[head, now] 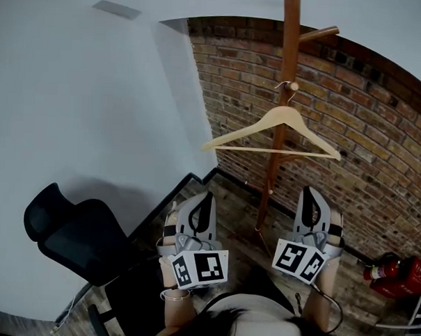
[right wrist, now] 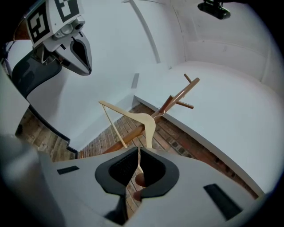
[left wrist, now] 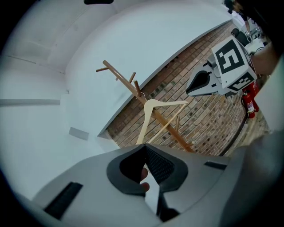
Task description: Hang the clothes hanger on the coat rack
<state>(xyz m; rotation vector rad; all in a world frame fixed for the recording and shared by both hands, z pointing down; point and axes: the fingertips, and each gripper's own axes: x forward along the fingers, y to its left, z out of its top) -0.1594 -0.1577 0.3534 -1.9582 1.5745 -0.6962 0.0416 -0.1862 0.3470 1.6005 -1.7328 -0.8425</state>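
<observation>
**Hanger is on the rack, both claws closed and empty**

The clothes hanger [head: 288, 117] hangs by its hook from a short peg on the coat rack [head: 290, 35]. It sits in front of the pole, with its arms spread to either side and its bar roughly level. The rack's pole stands close to the brick wall [head: 366, 122], near the corner where the brick meets the white wall [head: 81, 88]. The hanger's left end points toward that corner edge.

Your left gripper [head: 202, 197] sits on your side of the rack and left of its pole, with its jaws pressed together on nothing. Your right gripper [head: 312, 193] sits on your side too, right of the pole. Its jaw tips are drawn together with only a thin slit behind them, and nothing is held. Both are well apart from the hanger, with the rack's foot between them.

Bare floor lies between the claws and the rack. Left of the rack and well apart from it, the black office chair [head: 75, 241] crowds your left gripper. Right of the rack, the red fire extinguisher [head: 384, 267] lies by the brick wall.
</observation>
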